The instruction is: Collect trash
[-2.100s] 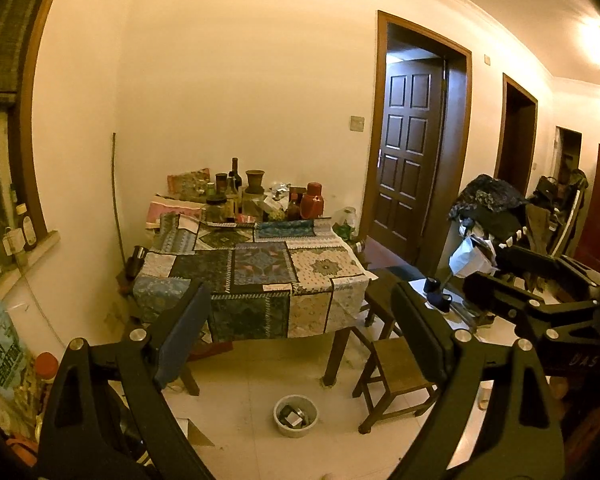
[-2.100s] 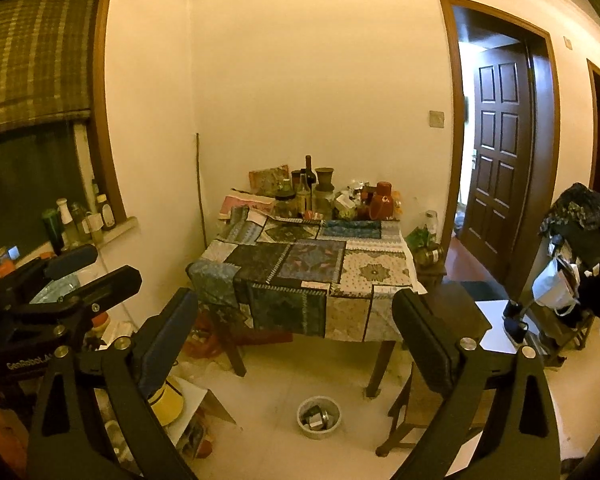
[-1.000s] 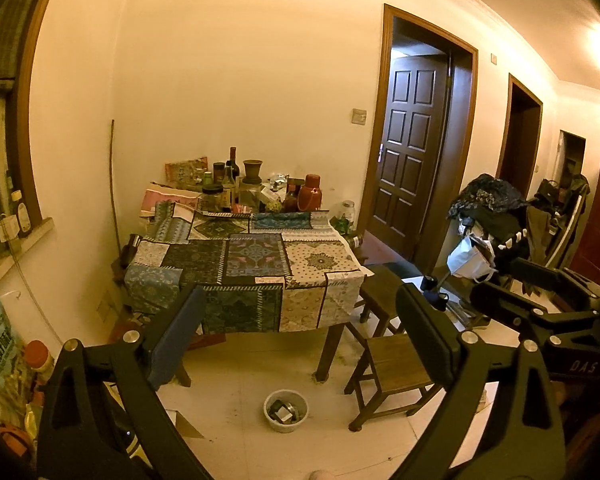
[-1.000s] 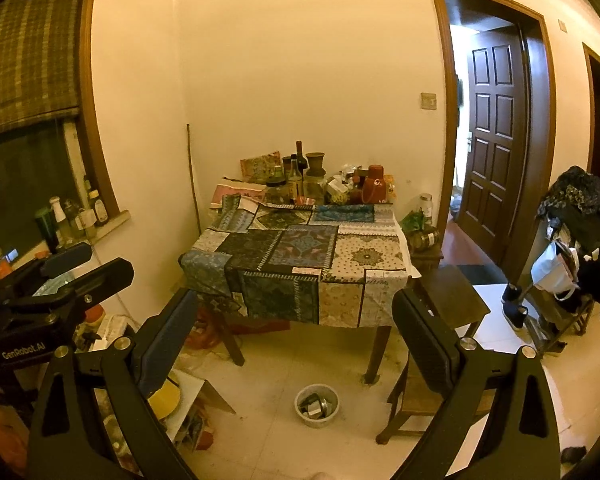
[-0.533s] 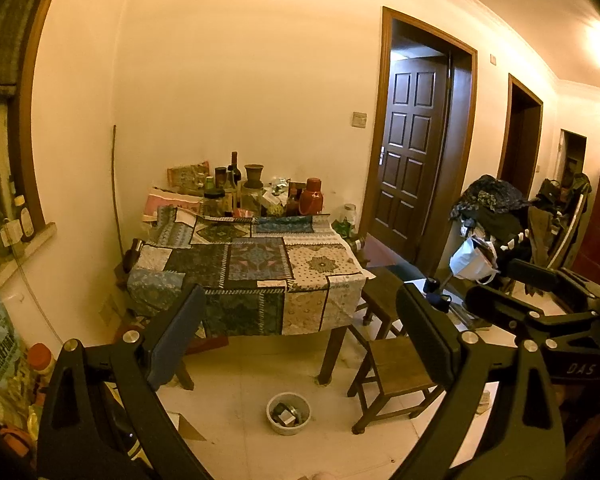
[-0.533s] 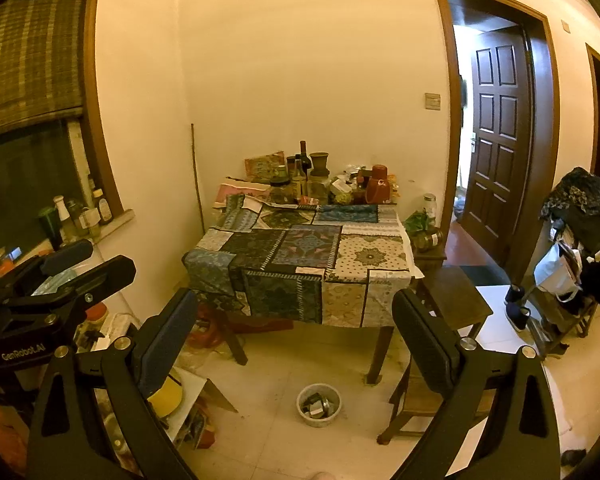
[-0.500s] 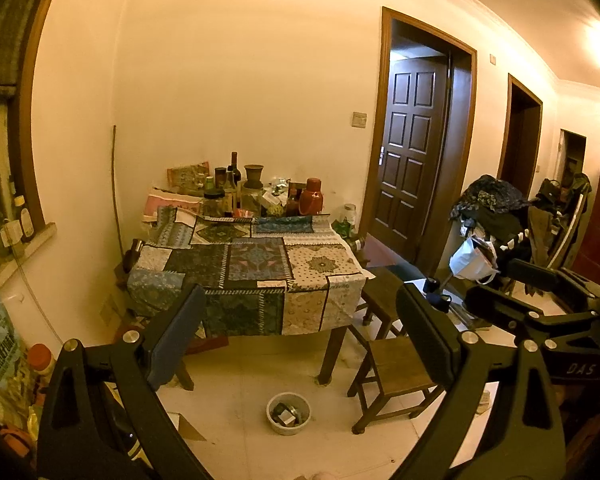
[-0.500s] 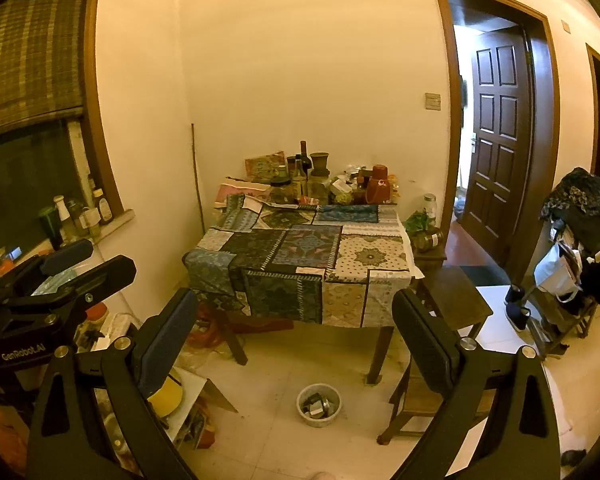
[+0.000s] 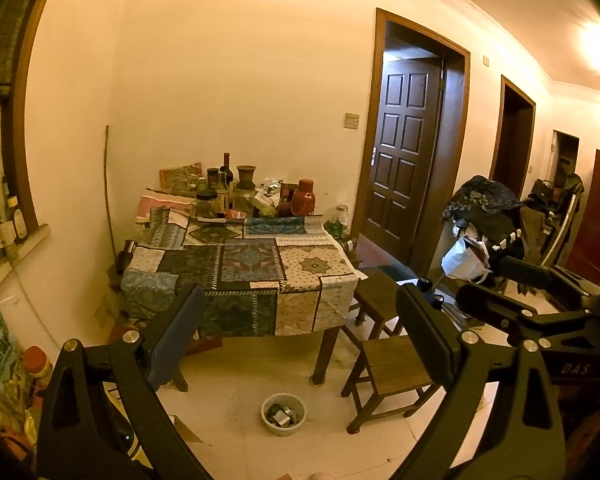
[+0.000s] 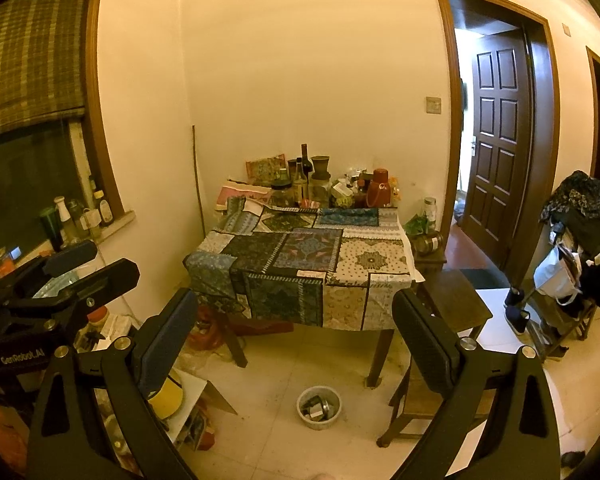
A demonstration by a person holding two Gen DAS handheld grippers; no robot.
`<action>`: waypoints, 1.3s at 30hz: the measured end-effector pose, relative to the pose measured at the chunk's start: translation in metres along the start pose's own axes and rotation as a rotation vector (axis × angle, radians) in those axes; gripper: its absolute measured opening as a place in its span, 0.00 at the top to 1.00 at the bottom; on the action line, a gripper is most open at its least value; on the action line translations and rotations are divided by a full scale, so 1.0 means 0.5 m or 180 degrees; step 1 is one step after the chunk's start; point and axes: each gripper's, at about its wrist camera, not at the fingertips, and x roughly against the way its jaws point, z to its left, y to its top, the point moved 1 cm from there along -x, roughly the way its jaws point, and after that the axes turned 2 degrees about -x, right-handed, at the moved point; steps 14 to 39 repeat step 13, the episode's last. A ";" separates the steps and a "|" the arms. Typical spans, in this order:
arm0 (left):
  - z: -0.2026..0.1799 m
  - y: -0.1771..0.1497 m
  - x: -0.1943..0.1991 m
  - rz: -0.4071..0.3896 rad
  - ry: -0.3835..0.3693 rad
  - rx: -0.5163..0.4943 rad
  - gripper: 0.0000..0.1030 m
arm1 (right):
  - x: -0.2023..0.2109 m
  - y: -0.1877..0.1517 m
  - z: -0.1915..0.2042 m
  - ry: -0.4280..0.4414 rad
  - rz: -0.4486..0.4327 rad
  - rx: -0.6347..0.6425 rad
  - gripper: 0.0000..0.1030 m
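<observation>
A small white bin [image 9: 283, 414] with scraps in it stands on the tiled floor in front of the table [image 9: 244, 264]; it also shows in the right wrist view [image 10: 319, 407]. The table has a patchwork cloth and a cluster of bottles and jars [image 9: 236, 196] at its far end. My left gripper [image 9: 300, 328] is open and empty, held high and well back from the table. My right gripper [image 10: 296, 332] is open and empty too, at about the same distance. Each gripper shows at the edge of the other's view.
A wooden stool [image 9: 392, 368] and a bench [image 9: 376, 288] stand right of the table. A dark door [image 9: 404, 152] is beyond. A rack with clothes and a white bag [image 9: 466, 260] is at the right. Clutter and a yellow lid [image 10: 168, 392] lie on the floor at the left under the window sill.
Both views have shifted only slightly: the table first slid a little up and away in view, then drifted back. Both grippers stay open.
</observation>
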 end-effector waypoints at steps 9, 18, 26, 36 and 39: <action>-0.002 -0.001 -0.002 -0.0006 0.0019 0.0007 0.06 | -0.002 0.006 0.004 0.0008 0.0014 -0.0001 0.06; 0.002 -0.001 -0.019 0.0032 0.0019 0.0019 0.06 | -0.008 0.014 0.002 0.0028 0.0030 -0.0001 0.06; 0.002 -0.001 -0.019 0.0032 0.0019 0.0019 0.06 | -0.008 0.014 0.002 0.0028 0.0030 -0.0001 0.06; 0.002 -0.001 -0.019 0.0032 0.0019 0.0019 0.06 | -0.008 0.014 0.002 0.0028 0.0030 -0.0001 0.06; 0.002 -0.001 -0.019 0.0032 0.0019 0.0019 0.06 | -0.008 0.014 0.002 0.0028 0.0030 -0.0001 0.06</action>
